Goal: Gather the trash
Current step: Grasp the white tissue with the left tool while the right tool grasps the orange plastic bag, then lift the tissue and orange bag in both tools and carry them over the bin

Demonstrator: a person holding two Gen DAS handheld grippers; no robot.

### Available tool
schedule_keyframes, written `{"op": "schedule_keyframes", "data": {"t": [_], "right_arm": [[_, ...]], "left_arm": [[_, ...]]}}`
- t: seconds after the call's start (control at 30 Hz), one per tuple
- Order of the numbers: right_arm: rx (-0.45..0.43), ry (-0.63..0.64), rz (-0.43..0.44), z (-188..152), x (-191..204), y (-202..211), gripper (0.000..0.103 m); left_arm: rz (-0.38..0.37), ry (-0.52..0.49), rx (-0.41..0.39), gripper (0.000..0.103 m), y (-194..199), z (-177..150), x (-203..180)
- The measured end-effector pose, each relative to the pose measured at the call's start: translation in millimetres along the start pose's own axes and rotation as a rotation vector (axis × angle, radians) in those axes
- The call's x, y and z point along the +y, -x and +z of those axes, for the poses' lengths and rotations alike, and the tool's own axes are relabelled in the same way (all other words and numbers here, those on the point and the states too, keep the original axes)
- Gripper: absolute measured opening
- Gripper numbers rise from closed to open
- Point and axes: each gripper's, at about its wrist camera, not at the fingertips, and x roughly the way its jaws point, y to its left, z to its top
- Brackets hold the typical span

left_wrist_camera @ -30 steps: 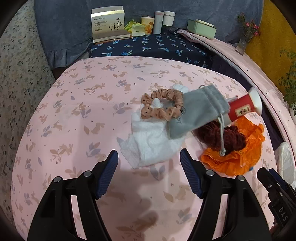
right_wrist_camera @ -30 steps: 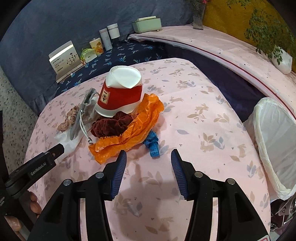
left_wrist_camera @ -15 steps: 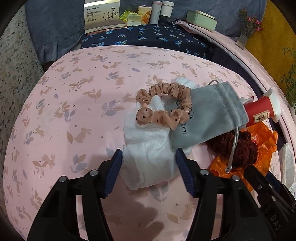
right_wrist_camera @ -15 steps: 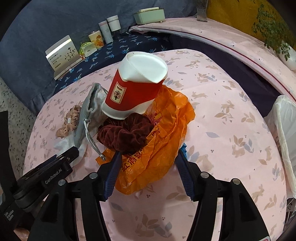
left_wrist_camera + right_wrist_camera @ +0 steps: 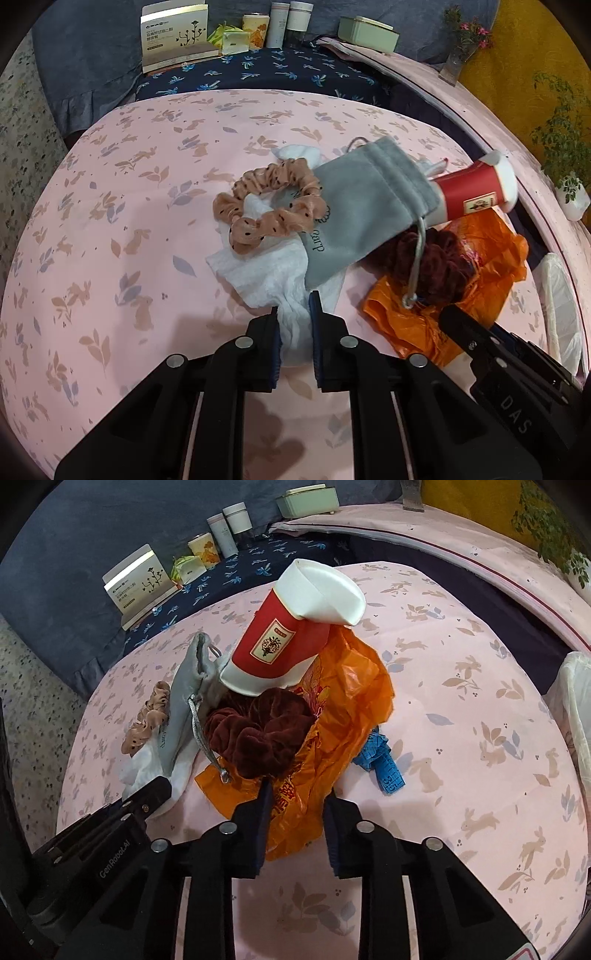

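On the pink rabbit-print table, a crumpled white tissue (image 5: 266, 269) lies under a peach scrunchie (image 5: 273, 210) and a grey pouch (image 5: 362, 210). My left gripper (image 5: 294, 306) is closing and its pads pinch the tissue's near edge. A red paper cup (image 5: 280, 646) leans on a maroon scrunchie (image 5: 258, 731) and an orange plastic bag (image 5: 351, 694). In the right wrist view my right gripper (image 5: 297, 792) is closing, with the bag's near fold squeezed between the pads. A blue tape measure (image 5: 384, 760) pokes out beside the bag.
A bin with a white liner (image 5: 572, 709) stands off the table's right edge. Boxes and jars (image 5: 280, 22) line the dark blue cloth behind. A vase (image 5: 454, 62) and plants sit on the pink ledge to the right. Each gripper's body shows in the other's view.
Both grippers moved forward and down onto the pile. The left jaws went from wide apart to pinching the tissue; the right jaws narrowed onto the orange bag.
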Motion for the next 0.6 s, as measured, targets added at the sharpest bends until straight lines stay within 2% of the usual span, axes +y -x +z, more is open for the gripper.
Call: {"op": "schedule_keyframes", "data": {"t": [0.2, 0.23, 0.4, 0.5, 0.6], "right_arm": [[-0.015, -0.028, 0.013, -9, -15, 18, 0.014], [-0.017, -0.034, 0.016, -11, -19, 21, 0.006], [-0.02, -0.048, 0.02, -19, -31, 33, 0.005], [-0.012, -0.068, 0.026, -25, -37, 37, 0.013], [-0.01, -0.085, 0.035, -30, -42, 39, 0.036]], "left_arm": [[-0.022, -0.008, -0.013, 0.012, 19, -14, -7], [-0.028, -0.007, -0.014, 0.012, 22, -16, -9], [-0.062, -0.004, -0.008, 0.012, 35, -31, -14], [-0.081, 0.006, -0.006, 0.012, 42, -37, -15], [-0.104, 0.024, -0.002, 0.012, 49, -41, -13]]}}
